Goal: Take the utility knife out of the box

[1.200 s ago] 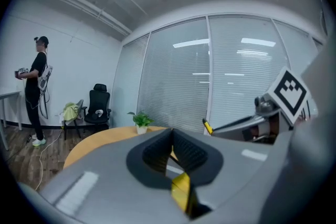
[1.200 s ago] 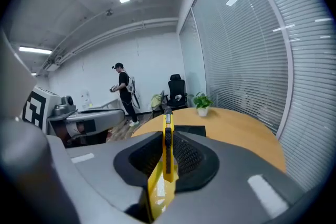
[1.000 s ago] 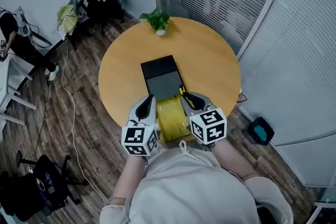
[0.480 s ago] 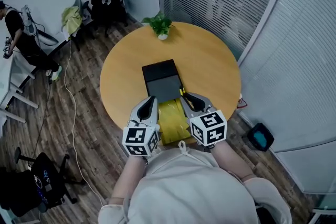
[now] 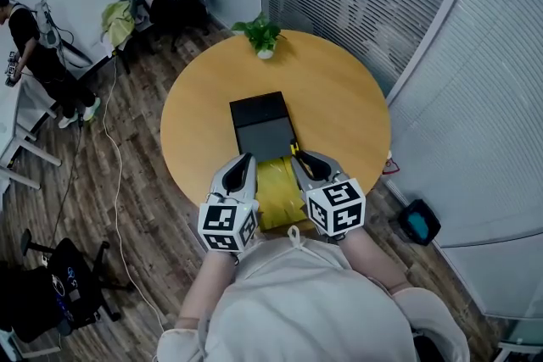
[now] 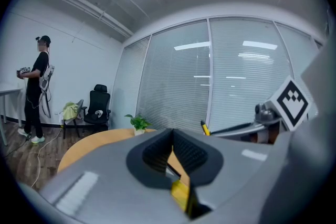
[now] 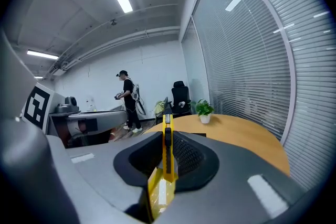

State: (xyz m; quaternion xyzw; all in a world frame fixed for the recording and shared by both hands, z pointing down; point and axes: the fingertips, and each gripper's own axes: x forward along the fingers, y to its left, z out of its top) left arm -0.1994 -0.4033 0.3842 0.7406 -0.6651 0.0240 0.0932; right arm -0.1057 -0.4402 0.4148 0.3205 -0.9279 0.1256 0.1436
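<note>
Over the round worktop [image 5: 339,97], my right fingers [image 7: 185,153] clamp the yellow utility knife [image 7: 167,147]. My left fingers [image 6: 192,153] are pressed together, just beside the yellow pack [image 5: 280,191].

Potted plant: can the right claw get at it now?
Probably not: the right claw grips the utility knife, and the potted plant stands across the table beyond the black box.

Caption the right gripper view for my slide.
Right gripper clamps a slim yellow-and-black utility knife, round wooden table beyond.

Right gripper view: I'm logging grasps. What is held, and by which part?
The yellow utility knife, pinched mid-body between the jaws of the right gripper.
</note>
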